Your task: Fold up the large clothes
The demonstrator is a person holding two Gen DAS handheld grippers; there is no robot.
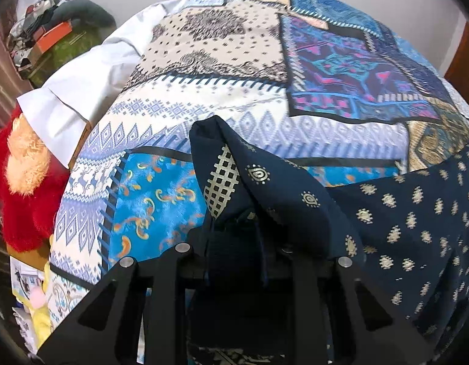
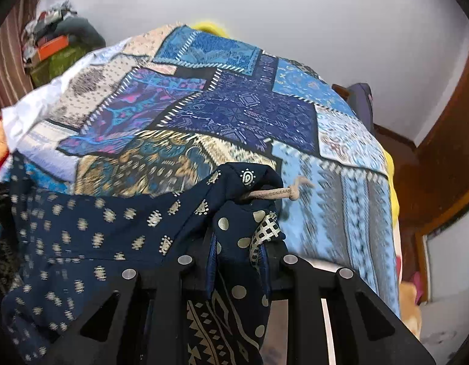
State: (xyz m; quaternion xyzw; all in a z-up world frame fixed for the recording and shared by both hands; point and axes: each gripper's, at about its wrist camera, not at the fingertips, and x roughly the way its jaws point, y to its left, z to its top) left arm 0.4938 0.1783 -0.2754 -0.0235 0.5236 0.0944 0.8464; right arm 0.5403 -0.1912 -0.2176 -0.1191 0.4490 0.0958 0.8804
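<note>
- Navy printed garment [image 1: 411, 219]: dark blue cloth with pale gold motifs, gathered at two points and raised above the bed; in the left wrist view it fills the lower centre and lower right of the frame, in the right wrist view [image 2: 91, 243] the lower left and lower centre.
- A beige drawstring [image 2: 274, 194] pokes out of the bunched cloth at centre frame in the right wrist view.
- Left tool [image 1: 234, 231]: clenched on a bunched corner of the garment; the cloth rises in a peak just ahead of the fingers, which it largely covers.
- Right tool [image 2: 240, 243]: likewise clenched on a bunch of the same garment, with dotted and checked trim hanging between the fingers.
- Governing relation: the cloth runs off toward the right edge of the left wrist view and toward the left edge of the right wrist view, so the garment's long axis appears to span between the two tools, neither hand nearer; it hangs slack, not taut.
- Judgement: the coming move likely calls for parting the tools along that axis, then lowering the cloth flat.
- Patchwork bedspread [image 1: 234, 97]: blue, cream and purple panels, covering the bed beyond and beneath the garment.
- Red plush toy [image 1: 24, 200]: left edge of the left wrist view, beside the bed.
</note>
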